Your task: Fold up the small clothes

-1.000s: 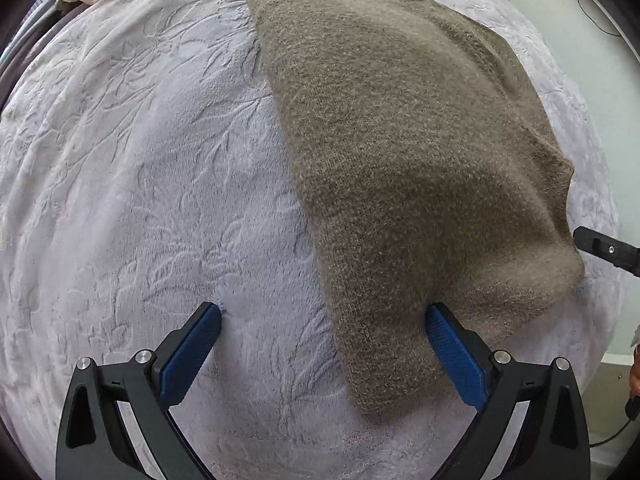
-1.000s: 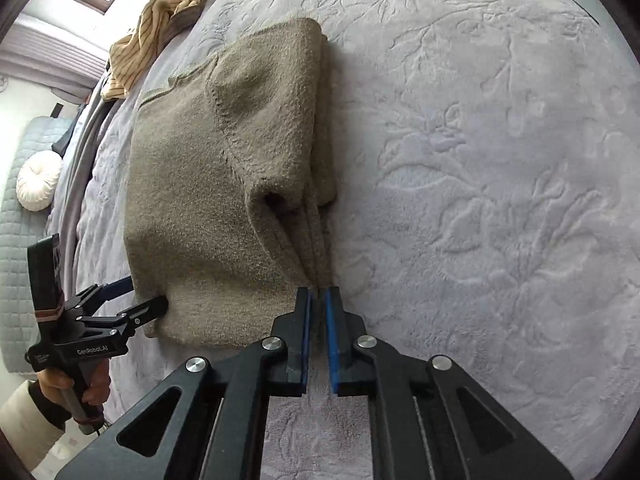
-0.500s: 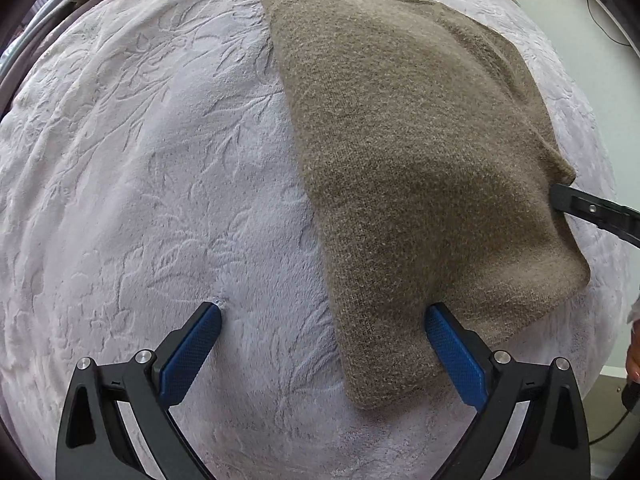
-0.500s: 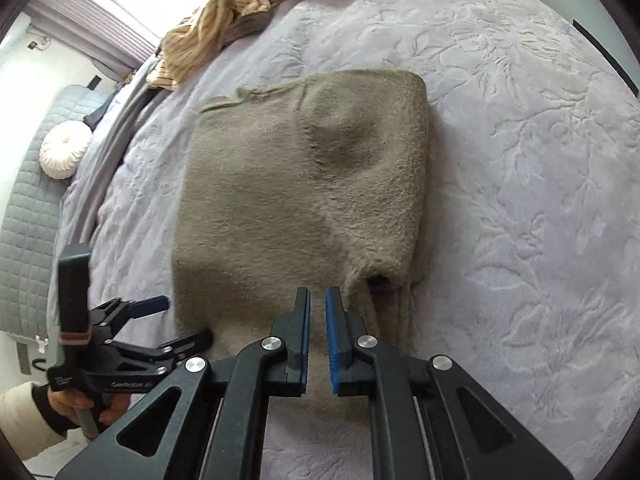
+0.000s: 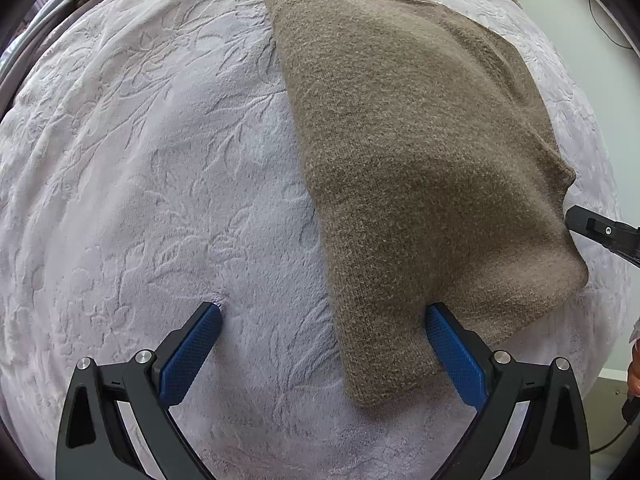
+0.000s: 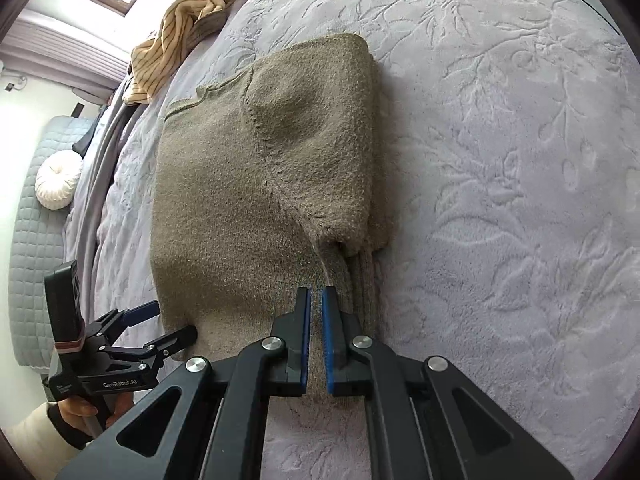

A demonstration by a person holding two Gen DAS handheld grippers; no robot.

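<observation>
A brown knitted sweater (image 5: 420, 152) lies partly folded on a pale lilac embossed blanket (image 5: 140, 180). In the right wrist view the sweater (image 6: 240, 200) has its sleeve folded over its right side. My left gripper (image 5: 320, 316) is open, straddling the sweater's near left corner; its right finger presses on the cloth. It also shows in the right wrist view (image 6: 172, 320). My right gripper (image 6: 316, 296) is shut, its tips over the sweater's near edge by the sleeve cuff; nothing is visibly held between the pads. One finger of it shows at the right of the left wrist view (image 5: 600, 232).
A striped beige garment (image 6: 180, 28) lies bunched at the far edge of the bed. A grey quilted seat with a round white cushion (image 6: 56, 180) stands beyond the bed's left side. The blanket (image 6: 500, 200) stretches bare to the sweater's right.
My right gripper has moved left and forward over the sweater's near edge, still shut. My left gripper has barely moved, still open at the corner.
</observation>
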